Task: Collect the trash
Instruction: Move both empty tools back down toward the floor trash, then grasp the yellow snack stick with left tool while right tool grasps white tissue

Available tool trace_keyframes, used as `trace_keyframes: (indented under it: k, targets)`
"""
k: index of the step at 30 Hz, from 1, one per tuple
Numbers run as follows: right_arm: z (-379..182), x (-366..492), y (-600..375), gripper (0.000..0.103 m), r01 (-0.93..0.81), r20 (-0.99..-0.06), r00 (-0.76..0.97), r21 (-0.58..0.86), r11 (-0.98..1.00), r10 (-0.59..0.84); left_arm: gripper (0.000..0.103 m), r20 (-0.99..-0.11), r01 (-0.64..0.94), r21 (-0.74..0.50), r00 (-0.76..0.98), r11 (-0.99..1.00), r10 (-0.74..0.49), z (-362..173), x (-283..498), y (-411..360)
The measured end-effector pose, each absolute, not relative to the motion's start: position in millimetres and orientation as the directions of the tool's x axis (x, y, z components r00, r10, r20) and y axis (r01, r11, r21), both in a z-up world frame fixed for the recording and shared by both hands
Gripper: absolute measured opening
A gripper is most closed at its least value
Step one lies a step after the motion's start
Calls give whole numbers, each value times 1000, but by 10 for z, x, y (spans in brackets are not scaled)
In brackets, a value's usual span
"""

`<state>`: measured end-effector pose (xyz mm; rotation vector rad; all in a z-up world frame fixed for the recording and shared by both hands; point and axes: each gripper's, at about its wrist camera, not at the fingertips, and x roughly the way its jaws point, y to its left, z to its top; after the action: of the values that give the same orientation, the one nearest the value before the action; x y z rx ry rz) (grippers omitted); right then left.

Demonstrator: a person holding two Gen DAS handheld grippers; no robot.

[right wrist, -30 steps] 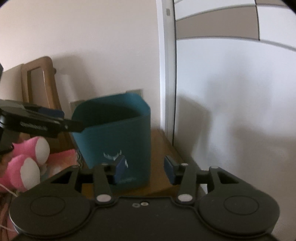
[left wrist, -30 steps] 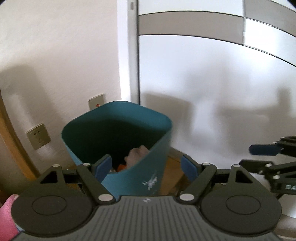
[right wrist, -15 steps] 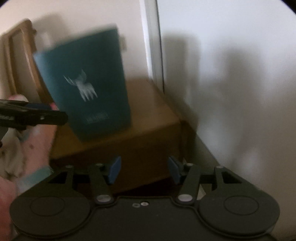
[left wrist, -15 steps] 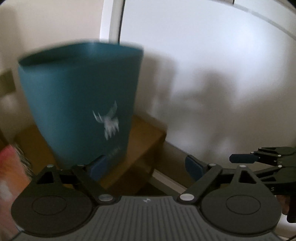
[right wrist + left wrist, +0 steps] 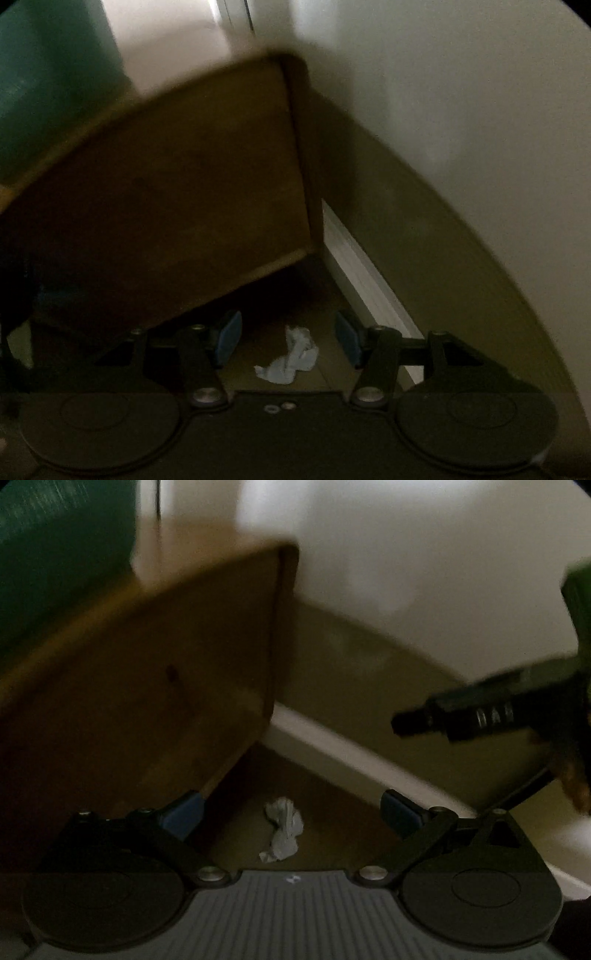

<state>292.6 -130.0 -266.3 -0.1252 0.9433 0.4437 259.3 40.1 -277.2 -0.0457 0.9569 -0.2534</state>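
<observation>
Your left gripper (image 5: 291, 812) had its jaws opening wide with nothing gripped, and the crumpled tissue (image 5: 282, 830) lay on the floor (image 5: 332, 805) between the fingers, toward six o'clock. Your right gripper (image 5: 288, 338) stood partly open and empty over the same tissue (image 5: 291, 358). Beyond, the wooden cabinet (image 5: 147, 672) rose at ten o'clock, with the teal bin (image 5: 55, 546) at eleven.

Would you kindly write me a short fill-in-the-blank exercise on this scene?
1. The crumpled tissue lies on the ____.
2. The wooden stand has a ____ bin on top.
3. Nothing is held between the fingers of the left gripper or the right gripper; both are ____.

Missing words: floor; teal; open
</observation>
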Motion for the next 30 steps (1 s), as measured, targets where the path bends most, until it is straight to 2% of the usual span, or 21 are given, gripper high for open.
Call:
trace_keyframes:
  k: [12, 21, 26, 28, 30]
  targets:
    - [-4158, 3651, -1127, 56, -395, -915, 322, 103, 913, 242, 102, -950, 225, -137, 247, 965, -192, -4844, 2654, -26]
    - [-5025, 4113, -960, 56, -319, -954, 219, 130, 939, 206, 101, -983, 266, -113, 107, 957, -146, -5841, 2594, -236]
    - [-5357, 4182, -849, 56, -314, -967, 170, 129, 941, 189, 77, -991, 272, -119, 23, 955, -130, -6206, 2471, -321]
    - [-5461, 4222, -808, 56, -309, -970, 157, 130, 942, 186, 74, -990, 277, -131, 10, 952, -140, -6271, 2427, -342]
    - [-5545, 4231, -780, 56, -304, -972, 143, 135, 943, 186, 66, -990, 294, -134, 7, 946, -142, -6321, 2398, -378]
